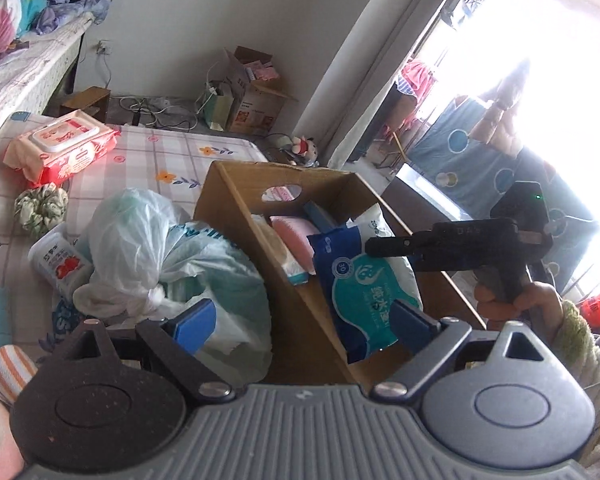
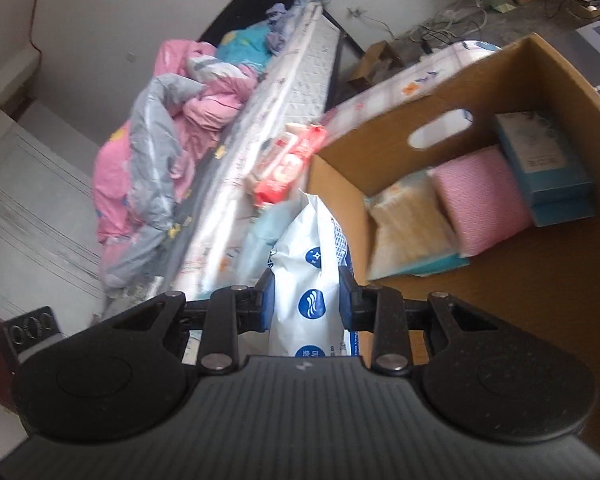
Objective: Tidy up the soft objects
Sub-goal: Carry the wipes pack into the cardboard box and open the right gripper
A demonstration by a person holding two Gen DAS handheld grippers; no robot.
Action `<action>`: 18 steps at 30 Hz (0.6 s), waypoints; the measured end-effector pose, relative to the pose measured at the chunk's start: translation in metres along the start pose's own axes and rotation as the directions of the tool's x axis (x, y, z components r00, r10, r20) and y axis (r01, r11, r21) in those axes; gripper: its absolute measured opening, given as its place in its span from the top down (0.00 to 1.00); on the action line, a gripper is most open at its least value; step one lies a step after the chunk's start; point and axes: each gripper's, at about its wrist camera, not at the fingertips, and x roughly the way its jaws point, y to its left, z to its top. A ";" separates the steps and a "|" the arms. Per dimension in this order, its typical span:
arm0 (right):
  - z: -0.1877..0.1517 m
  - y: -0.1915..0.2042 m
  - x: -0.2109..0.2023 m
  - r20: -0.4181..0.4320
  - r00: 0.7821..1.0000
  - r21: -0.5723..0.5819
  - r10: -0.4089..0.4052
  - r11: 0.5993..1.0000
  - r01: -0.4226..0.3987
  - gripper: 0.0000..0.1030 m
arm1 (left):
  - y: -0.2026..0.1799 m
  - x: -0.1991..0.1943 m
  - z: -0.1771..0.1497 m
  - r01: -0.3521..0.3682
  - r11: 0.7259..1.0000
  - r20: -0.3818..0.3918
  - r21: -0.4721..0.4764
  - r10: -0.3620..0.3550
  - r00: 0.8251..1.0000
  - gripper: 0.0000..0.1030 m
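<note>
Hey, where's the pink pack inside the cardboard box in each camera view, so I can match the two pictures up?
Left wrist view: the pink pack lies mid-frame, inside the cardboard box, behind the blue wipes pack.
Right wrist view: the same pink pack sits right of centre, between a pale tissue pack and a blue box.
Shared landmark: the oval handle hole in the box wall.

The box (image 1: 236, 208) stands on the bed (image 1: 172, 160), with a plastic bag (image 1: 148, 240) just left of it. Three packs (image 2: 480, 200) lie side by side in the box. A wipes pack (image 1: 60, 148) lies farther back on the bed.
</note>
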 end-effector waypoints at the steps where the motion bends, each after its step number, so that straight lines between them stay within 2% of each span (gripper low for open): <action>1: 0.000 -0.011 0.008 -0.029 0.999 0.006 -0.019 1.000 0.020 0.71 | 0.004 -0.001 -0.002 -0.015 1.000 -0.004 -0.011 0.015 1.000 0.09; 5: 0.001 -0.039 0.054 -0.156 0.988 0.022 -0.021 0.999 0.024 0.69 | 0.017 -0.011 -0.005 -0.061 0.996 0.002 -0.067 0.061 0.998 0.09; 6: 0.001 -0.044 0.067 -0.196 0.980 0.004 -0.034 0.999 0.036 0.69 | 0.019 -0.013 -0.005 -0.067 0.995 0.004 -0.078 0.067 0.998 0.09; 7: 0.000 -0.044 0.081 -0.233 0.968 -0.032 -0.089 0.996 0.084 0.67 | 0.021 -0.014 -0.005 -0.071 0.994 0.006 -0.086 0.071 0.997 0.09; 8: -0.003 -0.046 0.090 -0.244 0.956 -0.076 -0.160 0.986 0.146 0.59 | 0.024 -0.015 -0.004 -0.074 0.993 0.008 -0.091 0.075 0.997 0.09; 10: -0.005 -0.047 0.095 -0.234 0.944 -0.125 -0.232 0.970 0.207 0.56 | 0.027 -0.019 -0.006 -0.077 0.992 0.012 -0.095 0.078 0.997 0.09; 14: -0.011 -0.052 0.083 -0.213 0.938 -0.104 -0.275 0.961 0.258 0.55 | 0.033 -0.019 -0.011 -0.074 0.991 0.006 -0.113 0.075 0.997 0.09; 17: -0.015 -0.061 0.082 -0.240 0.922 -0.045 -0.304 0.952 0.303 0.54 | 0.039 -0.018 -0.014 -0.076 0.990 -0.001 -0.123 0.076 0.997 0.09; 18: -0.017 -0.065 0.081 -0.240 0.925 -0.020 -0.295 0.954 0.299 0.54 | 0.040 -0.018 -0.015 -0.076 0.989 -0.001 -0.125 0.076 0.997 0.09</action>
